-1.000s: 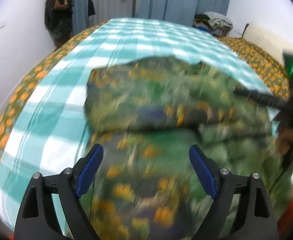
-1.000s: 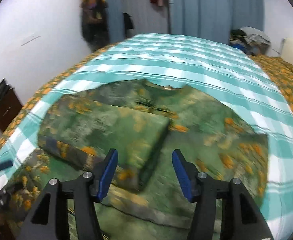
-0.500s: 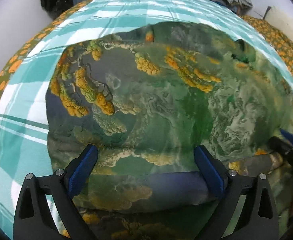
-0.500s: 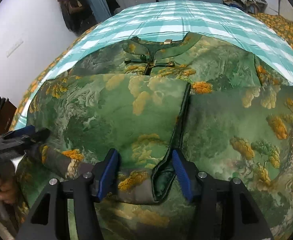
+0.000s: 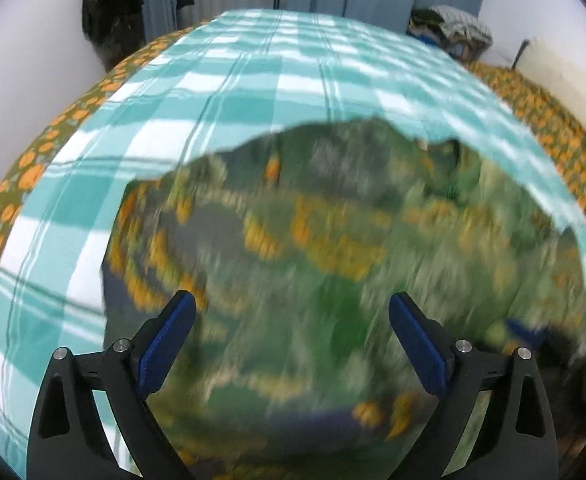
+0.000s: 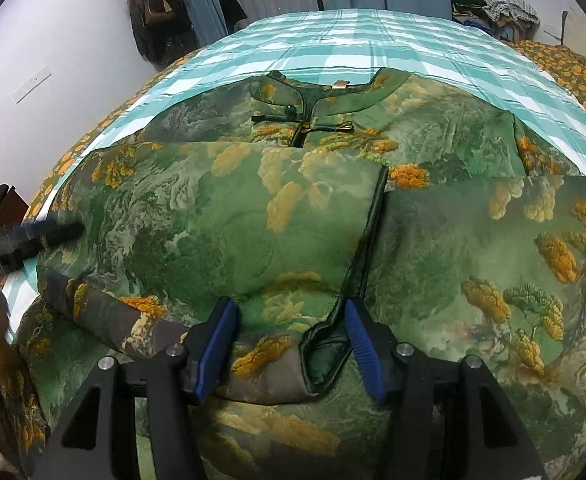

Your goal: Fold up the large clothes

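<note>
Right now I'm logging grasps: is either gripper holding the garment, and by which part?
Neither: the left gripper and right gripper are open above the green garment.

The far half of the checked bed cover [image 6: 373, 40] is bare. The folded green jacket [image 6: 253, 220] fills the near half; the left view looks blurry.

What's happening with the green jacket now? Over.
Left gripper open above jacket. Right gripper open around folded hem. Nothing in the way.
</note>
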`<state>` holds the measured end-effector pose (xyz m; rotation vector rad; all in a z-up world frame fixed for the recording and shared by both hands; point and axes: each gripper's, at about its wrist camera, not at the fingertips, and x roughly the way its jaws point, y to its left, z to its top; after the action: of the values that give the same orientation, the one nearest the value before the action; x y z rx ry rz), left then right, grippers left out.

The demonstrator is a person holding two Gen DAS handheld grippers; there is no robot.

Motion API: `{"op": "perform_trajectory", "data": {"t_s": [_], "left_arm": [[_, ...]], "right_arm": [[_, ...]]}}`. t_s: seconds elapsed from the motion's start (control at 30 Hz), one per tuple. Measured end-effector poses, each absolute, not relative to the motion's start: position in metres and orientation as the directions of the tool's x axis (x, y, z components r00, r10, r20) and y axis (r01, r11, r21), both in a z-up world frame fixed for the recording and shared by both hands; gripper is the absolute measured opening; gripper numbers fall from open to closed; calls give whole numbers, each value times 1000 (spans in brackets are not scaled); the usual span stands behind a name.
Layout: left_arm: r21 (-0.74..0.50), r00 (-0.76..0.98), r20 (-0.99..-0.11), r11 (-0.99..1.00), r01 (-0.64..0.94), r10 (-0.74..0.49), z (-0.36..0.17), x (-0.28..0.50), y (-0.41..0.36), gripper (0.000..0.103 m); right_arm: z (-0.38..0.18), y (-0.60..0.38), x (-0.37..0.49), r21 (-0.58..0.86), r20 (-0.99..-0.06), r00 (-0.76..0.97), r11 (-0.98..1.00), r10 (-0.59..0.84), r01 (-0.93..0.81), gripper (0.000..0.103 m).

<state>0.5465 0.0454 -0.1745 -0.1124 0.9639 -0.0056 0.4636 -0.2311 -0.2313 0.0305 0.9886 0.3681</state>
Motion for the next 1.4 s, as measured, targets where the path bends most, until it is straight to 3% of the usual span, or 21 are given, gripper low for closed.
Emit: {"op": "perform_trajectory", "data": {"t_s": [0.23, 0.33, 0.6, 0.87, 0.97, 1.07, 1.13, 1.4], "left_arm": [[-36, 554, -831, 989, -146, 51, -208, 605, 61, 98], [-72, 489, -872, 984, -161, 16, -241, 615, 72, 101], [-39, 497, -867, 990, -137, 35, -235, 600, 69, 102], [13, 507, -862, 999, -31, 27, -218, 510, 51, 102], [-30, 521, -853, 999, -30, -10, -204, 473, 51, 102], [-104, 550, -833, 993, -48, -61, -189, 426, 54, 102], [-133, 566, -820, 990, -41, -86, -182, 398, 53, 102], [-66, 591, -802, 996, 67, -93, -163, 306, 26, 102]], "right_arm": [[-232, -234, 463, 206, -802, 496, 934, 332, -292, 58], [-232, -233, 462, 203, -797, 503, 934, 332, -295, 58], [-233, -233, 461, 198, -792, 513, 934, 331, -298, 58], [-231, -233, 460, 186, -794, 517, 937, 321, -297, 58], [-218, -231, 454, 163, -798, 526, 946, 294, -281, 58], [-196, -242, 433, 204, -773, 563, 955, 292, -215, 68], [-181, -252, 409, 252, -743, 584, 945, 328, -210, 68], [-159, -276, 313, 184, -737, 597, 943, 318, -276, 75]]}}
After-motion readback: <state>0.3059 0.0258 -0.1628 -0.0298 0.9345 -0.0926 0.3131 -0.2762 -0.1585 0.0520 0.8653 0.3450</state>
